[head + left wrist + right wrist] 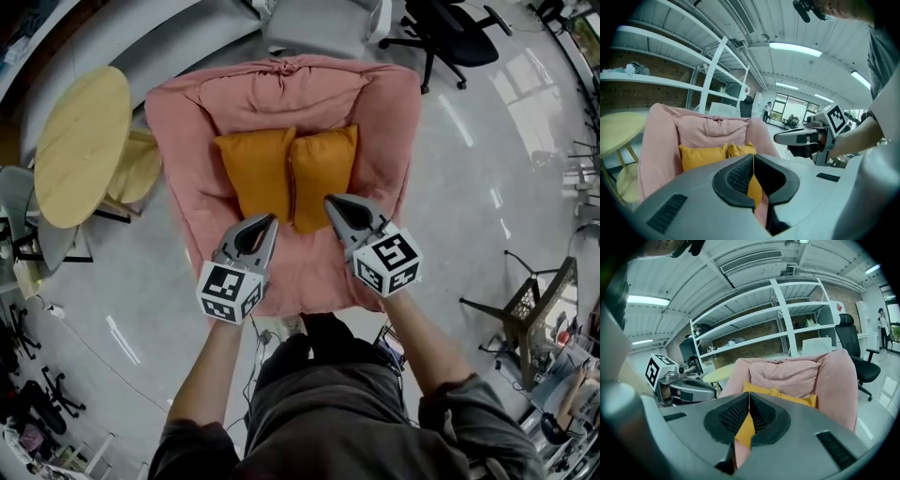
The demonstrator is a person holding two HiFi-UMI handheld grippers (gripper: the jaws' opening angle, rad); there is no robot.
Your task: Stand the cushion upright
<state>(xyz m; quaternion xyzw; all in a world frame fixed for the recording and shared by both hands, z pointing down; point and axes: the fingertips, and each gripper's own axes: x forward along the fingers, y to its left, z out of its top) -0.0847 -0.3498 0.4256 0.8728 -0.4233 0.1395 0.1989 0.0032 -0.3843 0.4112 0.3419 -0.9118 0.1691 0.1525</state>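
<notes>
The pink armchair is holding two orange cushions on its seat, both leaning upright against its back and touching side by side: the left cushion and the right cushion. The left gripper is hovering over the armchair's seat at the left cushion's lower edge, its jaws meeting at the tips with nothing pinched. The right gripper is hanging at the right cushion's lower corner, its jaws likewise pressing together, empty. A round yellow table is standing beside the armchair.
</notes>
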